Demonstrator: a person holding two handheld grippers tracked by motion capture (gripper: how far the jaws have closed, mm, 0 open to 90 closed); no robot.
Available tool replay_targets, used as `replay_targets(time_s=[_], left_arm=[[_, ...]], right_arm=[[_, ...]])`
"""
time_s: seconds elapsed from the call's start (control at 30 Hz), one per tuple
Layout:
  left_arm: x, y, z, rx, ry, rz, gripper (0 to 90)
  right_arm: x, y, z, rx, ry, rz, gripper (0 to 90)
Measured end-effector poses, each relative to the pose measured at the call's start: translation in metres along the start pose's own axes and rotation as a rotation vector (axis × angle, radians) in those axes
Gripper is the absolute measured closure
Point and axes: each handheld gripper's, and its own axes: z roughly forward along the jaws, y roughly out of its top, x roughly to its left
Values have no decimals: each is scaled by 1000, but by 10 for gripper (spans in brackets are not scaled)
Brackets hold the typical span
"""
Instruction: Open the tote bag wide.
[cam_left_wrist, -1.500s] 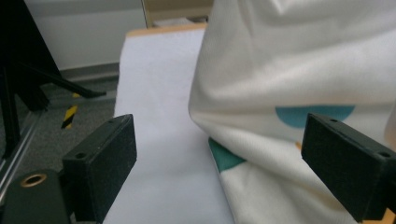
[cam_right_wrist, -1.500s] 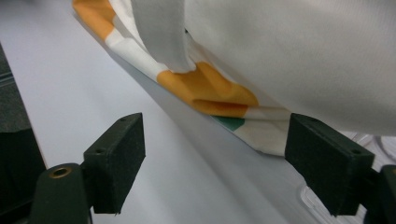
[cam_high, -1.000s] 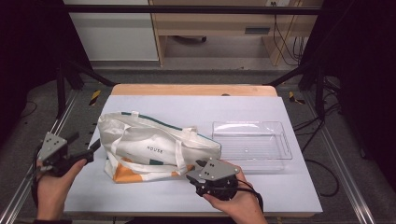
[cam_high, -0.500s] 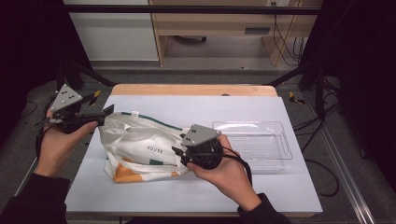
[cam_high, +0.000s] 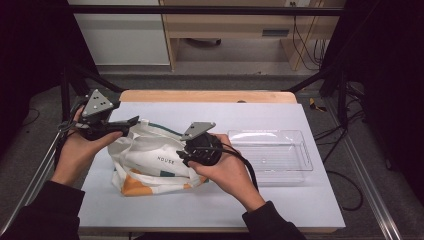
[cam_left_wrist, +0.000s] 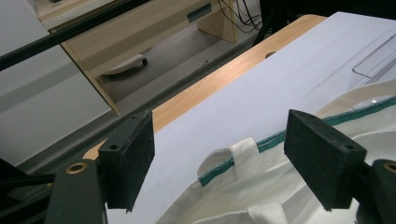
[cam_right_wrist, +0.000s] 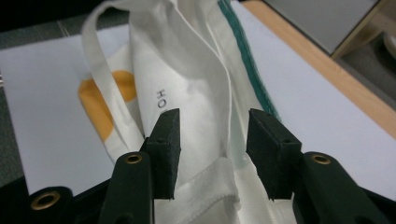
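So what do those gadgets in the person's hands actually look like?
Each tool is black: the left tool and right tool both carry a grey three-cornered plate on top and trail a black cable. Their two jaws end in flat, dark rectangular pads. The person wears dark long sleeves.

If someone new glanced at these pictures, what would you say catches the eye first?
A crumpled white tote bag with a green-trimmed rim and orange patches lies on the pale table, left of centre. The left gripper hovers at the bag's far-left rim with wide jaws, nothing between them, and the right gripper is pushed into the bag's right side, fabric between its jaws. To the right sits a clear plastic tray.
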Motion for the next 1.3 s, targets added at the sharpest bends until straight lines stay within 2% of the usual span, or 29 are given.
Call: replay_targets(time_s=[0.1,0.23,0.3,0.37,0.43,0.5,0.53,0.57,0.6,0.77,0.83,0.93,0.97,1.07,1.17,1.3], left_arm=[[-2,0,-6,-8,3,-10,251],[0,1,-8,-17,-3,-10,257],[3,0,-7,-12,-10,-14,259],[8,-2,-6,-3,-7,-24,261],[12,-3,-5,7,-4,-27,266],[15,-5,-4,17,-3,-27,269],[15,-6,-3,24,-4,-29,273],[17,-7,-3,33,-8,-28,273],[17,-7,-1,42,-14,-29,280],[16,-8,6,81,-45,-24,284],[18,-10,8,97,-41,-26,290],[22,-13,13,107,-41,-42,311],[22,-13,14,110,-45,-45,318],[22,-15,19,121,-61,-37,345],[21,-16,24,146,-56,-10,386],[19,-20,32,189,-79,-17,390]], right_arm=[[-4,-2,13,55,-21,8,561],[-6,-4,21,105,-5,25,672],[-3,-5,22,102,22,23,735],[0,-6,21,99,27,6,795],[4,-9,18,78,47,-5,827],[9,-12,13,59,70,-16,838],[17,-18,6,40,88,-23,843],[17,-18,6,40,88,-23,843],[26,-22,1,27,98,-36,844],[41,-30,-5,9,127,-54,849],[46,-35,-7,0,134,-59,849],[51,-42,-7,-6,157,-49,850],[54,-44,-7,-5,164,-59,849],[58,-48,-8,-9,171,-62,849],[62,-52,-7,-6,183,-62,849],[66,-56,-6,1,198,-74,848]])
